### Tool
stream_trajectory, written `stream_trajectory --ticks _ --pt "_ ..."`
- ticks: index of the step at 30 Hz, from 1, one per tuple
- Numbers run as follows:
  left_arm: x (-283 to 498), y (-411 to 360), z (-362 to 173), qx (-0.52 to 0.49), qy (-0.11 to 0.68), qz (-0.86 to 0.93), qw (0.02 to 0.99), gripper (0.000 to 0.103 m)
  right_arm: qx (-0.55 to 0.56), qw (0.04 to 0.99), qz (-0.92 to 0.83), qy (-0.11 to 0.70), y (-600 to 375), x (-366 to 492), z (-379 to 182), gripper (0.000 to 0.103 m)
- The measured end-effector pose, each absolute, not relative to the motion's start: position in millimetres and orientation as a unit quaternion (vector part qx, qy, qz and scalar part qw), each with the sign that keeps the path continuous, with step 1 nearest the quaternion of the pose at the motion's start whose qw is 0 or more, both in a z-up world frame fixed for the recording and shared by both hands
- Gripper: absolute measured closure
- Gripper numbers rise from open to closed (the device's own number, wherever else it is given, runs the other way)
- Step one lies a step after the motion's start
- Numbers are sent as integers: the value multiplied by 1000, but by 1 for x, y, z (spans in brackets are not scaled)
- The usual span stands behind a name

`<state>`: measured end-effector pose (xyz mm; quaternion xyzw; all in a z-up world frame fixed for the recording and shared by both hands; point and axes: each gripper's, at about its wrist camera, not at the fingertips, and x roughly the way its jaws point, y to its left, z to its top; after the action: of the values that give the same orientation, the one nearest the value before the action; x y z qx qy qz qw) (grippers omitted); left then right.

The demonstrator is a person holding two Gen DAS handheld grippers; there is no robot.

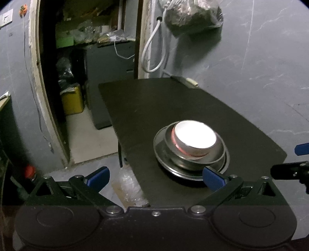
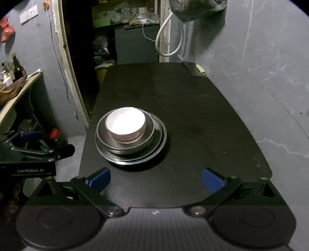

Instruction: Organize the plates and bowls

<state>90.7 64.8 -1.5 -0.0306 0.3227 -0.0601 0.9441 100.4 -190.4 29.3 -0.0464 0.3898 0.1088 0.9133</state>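
A white bowl with a pink outside [image 1: 194,136] [image 2: 126,123] sits in a steel bowl [image 1: 210,158] [image 2: 133,147], which rests on steel plates [image 1: 180,171] [image 2: 156,152], all stacked on the black table [image 1: 144,108] [image 2: 193,115]. My left gripper [image 1: 155,176] is open, held near the table's left front edge with its right finger just in front of the stack. My right gripper [image 2: 156,178] is open over the table's near edge, the stack ahead of it and to the left. Nothing is held by either. The left gripper [image 2: 30,148] also shows in the right wrist view.
A grey wall [image 2: 260,58] runs along the table's right side. A doorway [image 1: 77,67] with shelves and a yellow bin [image 1: 72,101] opens at left. A white cable [image 2: 170,38] and a hanging bag [image 1: 193,15] are at the back. A side shelf with bottles [image 2: 13,73] stands left.
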Motion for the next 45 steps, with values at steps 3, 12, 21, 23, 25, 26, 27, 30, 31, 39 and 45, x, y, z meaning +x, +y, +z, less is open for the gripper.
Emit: stream_trajectory --ticks 3,12,21,23,25,26,27,30,31,39,45 --pt "86 63 1 -35 314 -55 947 1 -51 914 118 385 -194 100 29 0" --pt "85 45 4 -69 306 -5 949 1 -74 917 170 353 -225 99 26 0" --pt "76 5 -6 -72 321 47 943 1 -57 909 207 358 -269 107 16 0" --pt "74 -1 -10 -74 329 62 939 1 -50 906 214 361 -279 106 9 0" --pt "71 -7 -16 -76 340 78 934 1 -40 905 221 361 -288 105 3 0" --pt "69 -9 -18 -76 344 84 932 1 -35 905 223 361 -292 105 0 0" --pt "67 -12 -21 -74 349 92 930 1 -30 905 225 360 -295 104 -3 0" --pt "55 -20 -25 -63 353 99 928 1 -18 907 228 352 -300 99 -11 0" --pt "50 -22 -24 -58 351 96 930 1 -17 907 231 351 -301 97 -12 0" --pt "42 -14 -12 -49 314 82 945 1 -19 926 220 306 -295 83 7 0" --pt "38 1 0 -35 295 49 954 1 -4 933 193 305 -280 81 15 0"
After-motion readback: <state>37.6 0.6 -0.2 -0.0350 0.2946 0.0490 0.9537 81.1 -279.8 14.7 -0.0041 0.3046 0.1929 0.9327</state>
